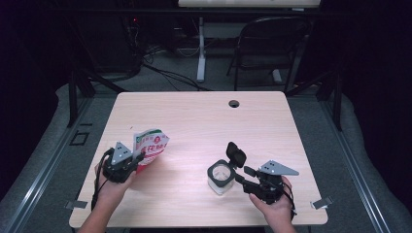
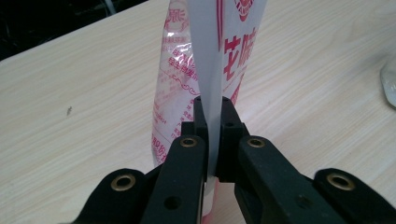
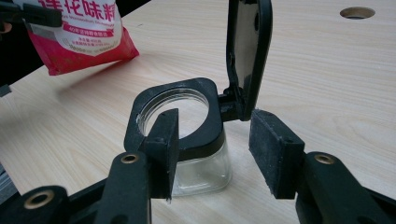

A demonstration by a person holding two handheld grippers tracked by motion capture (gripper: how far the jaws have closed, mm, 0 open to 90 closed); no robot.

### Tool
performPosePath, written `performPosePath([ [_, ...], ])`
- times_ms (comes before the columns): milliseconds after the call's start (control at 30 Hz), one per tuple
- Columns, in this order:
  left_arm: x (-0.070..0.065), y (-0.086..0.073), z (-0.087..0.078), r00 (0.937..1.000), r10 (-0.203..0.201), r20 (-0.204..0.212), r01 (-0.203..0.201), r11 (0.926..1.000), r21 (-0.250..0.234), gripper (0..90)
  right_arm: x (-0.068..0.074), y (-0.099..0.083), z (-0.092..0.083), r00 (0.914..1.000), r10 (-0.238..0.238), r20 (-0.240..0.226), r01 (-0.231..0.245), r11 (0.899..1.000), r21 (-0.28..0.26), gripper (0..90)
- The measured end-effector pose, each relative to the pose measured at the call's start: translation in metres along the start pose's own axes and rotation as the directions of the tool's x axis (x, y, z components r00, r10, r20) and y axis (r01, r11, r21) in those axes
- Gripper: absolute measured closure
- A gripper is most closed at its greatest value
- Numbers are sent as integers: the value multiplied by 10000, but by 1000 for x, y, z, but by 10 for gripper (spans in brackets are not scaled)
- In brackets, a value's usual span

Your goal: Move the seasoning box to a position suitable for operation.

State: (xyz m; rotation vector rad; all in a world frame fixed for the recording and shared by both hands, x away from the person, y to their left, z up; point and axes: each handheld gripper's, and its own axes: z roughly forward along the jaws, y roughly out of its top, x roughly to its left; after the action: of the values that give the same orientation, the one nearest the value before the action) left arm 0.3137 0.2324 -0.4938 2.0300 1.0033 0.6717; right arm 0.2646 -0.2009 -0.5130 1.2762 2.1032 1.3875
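Packet (image 1: 149,143) red-white; jar (image 1: 220,176) clear, black lid (image 1: 236,154).

Pale wood table (image 1: 204,116), round cable hole (image 1: 234,103) near far edge. Grey floor (image 1: 180,80) beyond, dark cables (image 1: 165,73) trailing. White desk leg (image 1: 200,48) far centre; black chair (image 1: 269,43) far right. Room dim, dark at sides.

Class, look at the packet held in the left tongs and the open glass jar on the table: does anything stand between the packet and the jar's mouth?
Nothing visible does. The packet hangs in the left tongs, and bare table lies between it and the jar. The jar's lid is flipped up on the far side, leaving the mouth open.
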Motion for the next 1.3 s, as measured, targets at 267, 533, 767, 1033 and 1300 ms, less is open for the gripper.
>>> performPosePath([
  [267, 5, 7, -7, 9999, -55, -92, 53, 9998, -210, 900, -1, 0, 0, 10000, -14, -18, 14, 10000, -4, 519],
  [533, 1, 15, -13, 9999, 111, 58, -108, 9993, -353, 900, 3, 1, 1, 9992, -392, 73, 393, 9992, -53, 493],
  [767, -10, 21, -12, 9989, 273, 392, -251, 9982, -538, 900, 5, 4, 0, 9978, -629, 207, 634, 9976, -281, 448],
  [1033, -22, 32, -6, 9963, 443, 730, -394, 9969, -678, 900, 1, 2, 1, 9998, -204, -84, 203, 9997, -127, 437],
  [1300, -37, 50, 0, 9896, 900, 1127, -812, 9935, -804, 900, 0, 3, 0, 9996, 115, -270, -129, 9986, -510, 366],
])
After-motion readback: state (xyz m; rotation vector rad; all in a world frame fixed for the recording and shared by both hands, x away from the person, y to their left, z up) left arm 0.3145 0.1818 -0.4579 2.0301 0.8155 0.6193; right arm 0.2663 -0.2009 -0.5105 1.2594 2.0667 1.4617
